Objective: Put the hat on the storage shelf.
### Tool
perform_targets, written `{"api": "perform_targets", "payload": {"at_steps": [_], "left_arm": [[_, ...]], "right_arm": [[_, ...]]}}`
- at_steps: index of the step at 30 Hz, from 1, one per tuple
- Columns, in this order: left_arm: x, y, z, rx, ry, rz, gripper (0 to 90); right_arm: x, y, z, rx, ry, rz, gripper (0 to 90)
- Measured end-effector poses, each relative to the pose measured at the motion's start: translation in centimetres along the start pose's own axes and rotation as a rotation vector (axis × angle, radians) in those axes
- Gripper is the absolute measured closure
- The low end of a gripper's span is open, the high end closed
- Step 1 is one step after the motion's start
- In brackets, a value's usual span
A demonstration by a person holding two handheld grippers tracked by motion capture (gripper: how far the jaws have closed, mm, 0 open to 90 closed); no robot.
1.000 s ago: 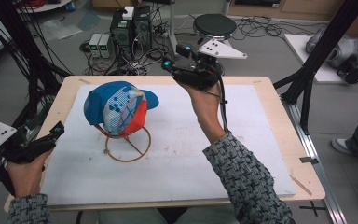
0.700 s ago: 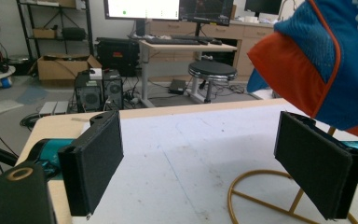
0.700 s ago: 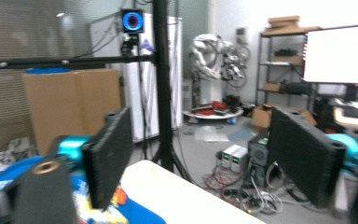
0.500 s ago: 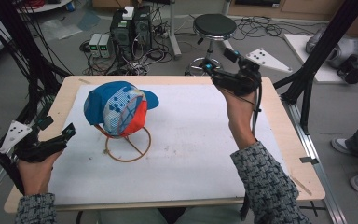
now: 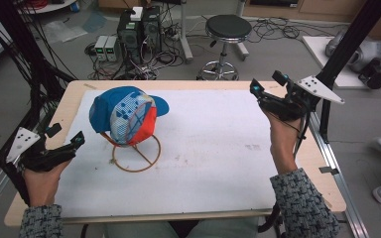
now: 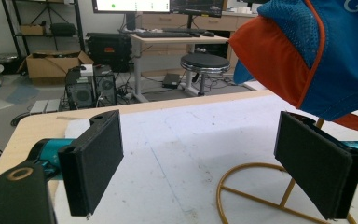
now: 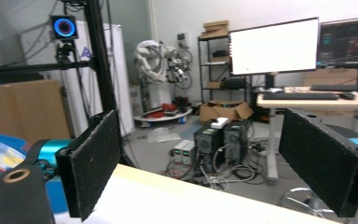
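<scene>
The cap (image 5: 125, 113) sat left of centre in the high view, perched on a thin gold wire stand (image 5: 136, 153) whose ring base lay on the white mat (image 5: 213, 148). Its blue brim pointed toward the middle of the frame, and the orange panel hung low on the near side. In the left gripper view that orange panel (image 6: 279, 60) filled the upper right, with the stand's ring below it.

My left gripper (image 5: 64, 148) hovered at the lower left of the high view, near the stand but not touching it, jaws wide apart and holding nothing. My right gripper (image 5: 268, 96) was up at the right edge of the table (image 5: 322, 183), well apart from the cap, jaws equally spread and empty.

To take the cap cleanly, I judged I should bring the left gripper in under the orange edge and pinch fabric alone, keeping clear of the wire. Lifting straight up would matter; a sideways pull could tip the light stand.
</scene>
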State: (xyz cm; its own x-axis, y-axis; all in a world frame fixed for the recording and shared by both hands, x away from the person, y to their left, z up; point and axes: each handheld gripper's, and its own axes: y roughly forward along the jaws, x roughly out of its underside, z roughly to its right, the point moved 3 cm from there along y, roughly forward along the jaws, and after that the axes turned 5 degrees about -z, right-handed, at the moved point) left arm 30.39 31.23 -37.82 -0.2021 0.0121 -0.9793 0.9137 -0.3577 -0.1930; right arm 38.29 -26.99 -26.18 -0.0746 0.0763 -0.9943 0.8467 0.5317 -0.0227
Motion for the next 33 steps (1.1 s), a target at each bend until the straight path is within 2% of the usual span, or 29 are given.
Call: {"api": "perform_targets", "payload": {"at_steps": [6, 9, 12, 14, 17, 19, 24, 33], "left_arm": [[0.2, 0.3, 0.0, 0.000, -0.004, -0.007, 15.7], [0.1, 0.3, -0.1, -0.002, -0.003, -0.007, 15.7], [0.1, 0.3, -0.2, -0.006, -0.005, -0.006, 15.7], [0.2, 0.4, -0.3, -0.007, -0.009, -0.008, 15.7], [0.5, 0.8, -0.3, -0.003, -0.008, -0.020, 15.7], [0.6, 1.0, -0.1, 0.003, -0.008, -0.024, 15.7], [0.4, 1.1, 0.1, 0.005, -0.001, -0.025, 15.7], [0.4, 1.4, 0.4, 0.013, 0.007, -0.030, 15.7]], "right_arm": [[2.7, -1.9, 1.1, 0.044, -0.014, -0.029, 12.2], [3.8, -2.5, 1.5, 0.036, 0.008, -0.026, 11.9], [4.9, -3.2, 1.9, 0.049, 0.009, -0.035, 11.9], [5.6, -3.5, 2.2, 0.060, 0.008, -0.074, 10.9], [6.5, -3.9, 2.4, 0.080, -0.005, -0.068, 11.0], [7.9, -4.3, 3.1, 0.096, 0.020, -0.089, 11.0], [8.8, -4.4, 3.8, 0.118, 0.040, -0.116, 11.0], [9.1, -4.8, 4.0, 0.120, 0.042, -0.109, 11.0]]}}
